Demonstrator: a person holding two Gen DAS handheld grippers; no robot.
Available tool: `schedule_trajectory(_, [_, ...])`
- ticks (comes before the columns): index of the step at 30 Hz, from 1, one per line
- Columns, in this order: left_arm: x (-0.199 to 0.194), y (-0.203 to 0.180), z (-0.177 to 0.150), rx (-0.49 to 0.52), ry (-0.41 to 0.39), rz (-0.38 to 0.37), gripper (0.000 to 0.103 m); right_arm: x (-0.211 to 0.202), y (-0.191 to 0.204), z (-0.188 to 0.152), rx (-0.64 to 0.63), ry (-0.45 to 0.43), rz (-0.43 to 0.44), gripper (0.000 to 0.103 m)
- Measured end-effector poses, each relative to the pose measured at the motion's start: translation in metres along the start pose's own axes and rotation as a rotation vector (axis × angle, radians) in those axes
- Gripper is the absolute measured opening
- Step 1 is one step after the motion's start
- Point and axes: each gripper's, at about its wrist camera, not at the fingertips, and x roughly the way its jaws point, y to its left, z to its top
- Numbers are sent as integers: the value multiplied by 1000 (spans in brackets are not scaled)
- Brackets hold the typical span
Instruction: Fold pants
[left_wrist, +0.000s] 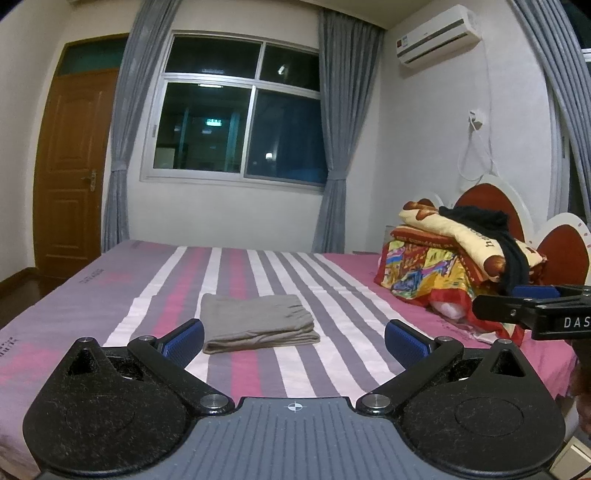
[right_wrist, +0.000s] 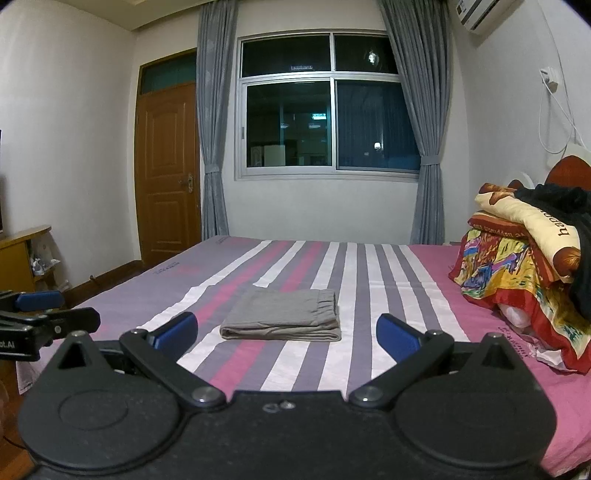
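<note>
Grey pants (left_wrist: 258, 323) lie folded into a flat rectangle on the striped bed sheet (left_wrist: 110, 295). They also show in the right wrist view (right_wrist: 282, 314). My left gripper (left_wrist: 293, 338) is open and empty, held back from the pants near the bed's front edge. My right gripper (right_wrist: 286, 334) is open and empty, also short of the pants. The right gripper shows at the right edge of the left wrist view (left_wrist: 535, 314); the left gripper shows at the left edge of the right wrist view (right_wrist: 37, 321).
A pile of colourful blankets (left_wrist: 443, 258) with a black garment (left_wrist: 491, 229) on top sits by the red headboard (left_wrist: 487, 199) on the right. A window (left_wrist: 236, 110) with grey curtains and a wooden door (left_wrist: 70, 166) lie behind. A wooden cabinet (right_wrist: 18, 254) stands at the left.
</note>
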Motion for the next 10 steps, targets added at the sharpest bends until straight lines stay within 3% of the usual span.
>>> schedule_trajectory(10, [-1, -4, 3, 15, -19, -18, 103, 1, -1, 0, -2, -1, 0, 103])
